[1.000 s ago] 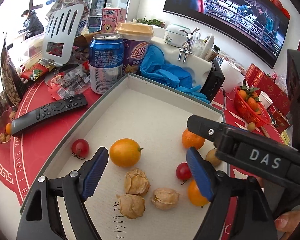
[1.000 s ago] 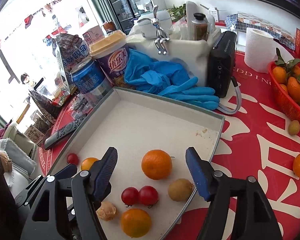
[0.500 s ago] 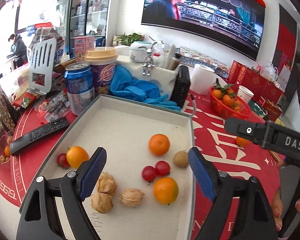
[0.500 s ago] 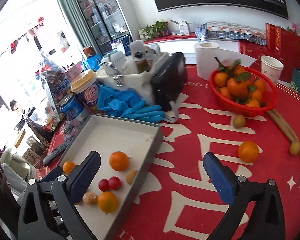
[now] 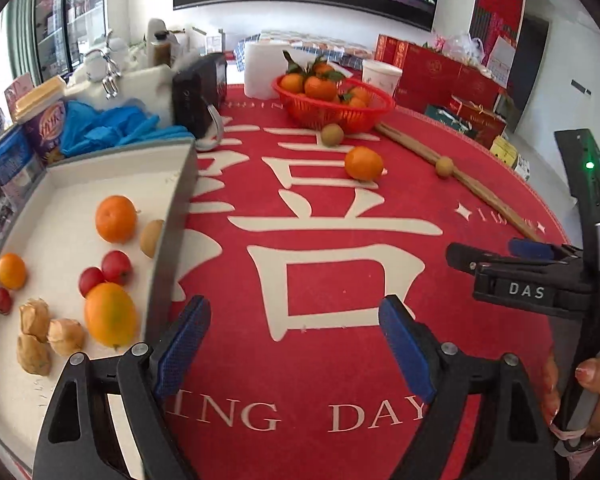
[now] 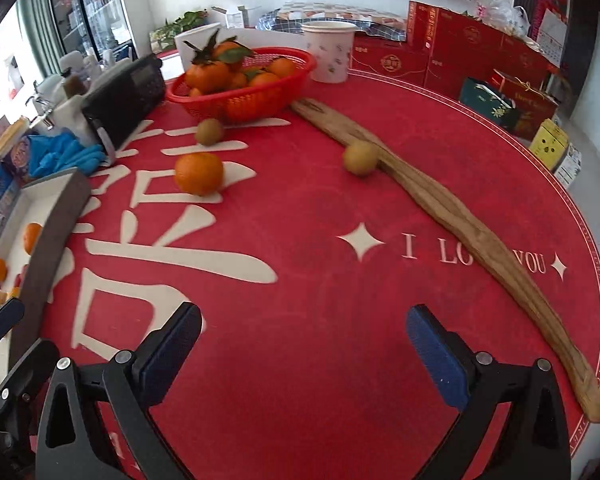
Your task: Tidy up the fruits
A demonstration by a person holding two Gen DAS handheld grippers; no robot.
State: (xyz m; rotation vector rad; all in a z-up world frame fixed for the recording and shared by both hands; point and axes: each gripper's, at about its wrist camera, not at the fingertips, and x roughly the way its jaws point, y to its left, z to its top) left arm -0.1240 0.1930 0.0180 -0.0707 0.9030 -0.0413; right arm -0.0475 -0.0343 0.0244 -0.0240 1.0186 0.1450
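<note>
Blue gloves (image 5: 112, 130) beside black radio (image 5: 198, 94)

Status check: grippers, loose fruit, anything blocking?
Left gripper and right gripper open, empty. Orange and two kiwis loose outside tray. Wooden stick beside far kiwi.

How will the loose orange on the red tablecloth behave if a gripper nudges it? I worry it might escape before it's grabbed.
The loose orange looks round and sits free on the flat tablecloth, so a nudge would probably roll it. Its firm-looking rind should likely take a gentle squeeze. The right gripper is open, apparently wide enough to straddle it.
</note>
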